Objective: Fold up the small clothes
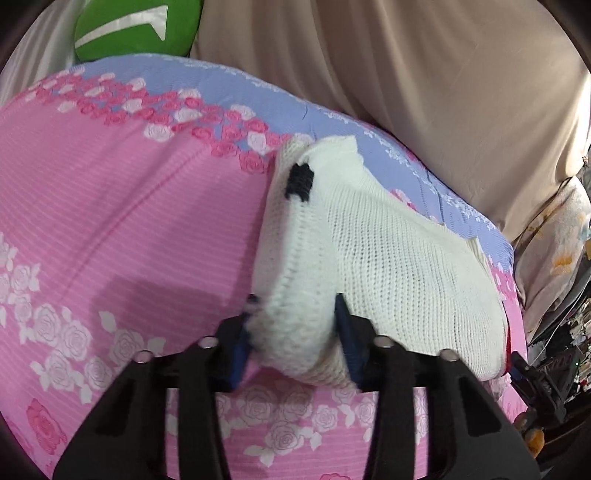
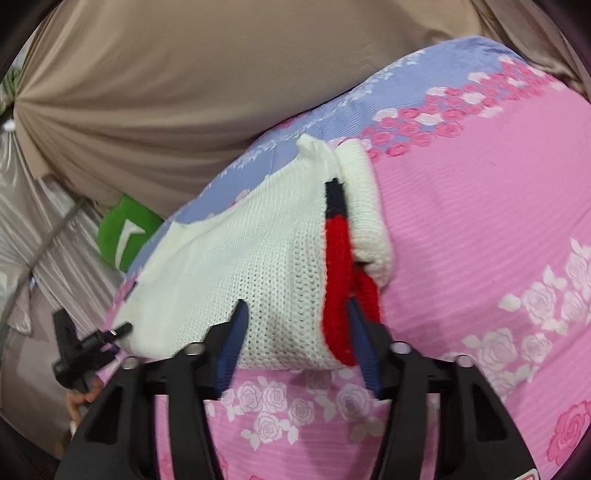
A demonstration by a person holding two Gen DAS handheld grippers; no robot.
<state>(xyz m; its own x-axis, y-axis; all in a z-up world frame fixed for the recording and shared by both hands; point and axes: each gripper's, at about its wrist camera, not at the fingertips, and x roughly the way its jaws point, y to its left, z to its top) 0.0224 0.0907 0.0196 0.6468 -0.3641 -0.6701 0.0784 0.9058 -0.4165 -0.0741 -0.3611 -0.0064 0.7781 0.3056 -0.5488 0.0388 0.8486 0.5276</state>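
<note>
A small white knit sweater (image 1: 399, 266) with a black patch and red trim lies partly folded on the pink rose-print bedsheet (image 1: 129, 221). My left gripper (image 1: 295, 317) is shut on a rolled, folded edge of the sweater. In the right wrist view the same sweater (image 2: 243, 266) shows red trim (image 2: 336, 280) along its right side. My right gripper (image 2: 295, 317) is shut on the sweater's near edge, with the red trim by its right finger. The left gripper (image 2: 88, 347) shows at the sweater's far left corner.
The sheet has a lilac-blue border (image 1: 258, 96) at the far side. Beige draped fabric (image 1: 424, 74) hangs behind the bed. A green cushion (image 1: 136, 29) sits at the back left. Floral bedding and clutter (image 1: 554, 236) lie at the right edge.
</note>
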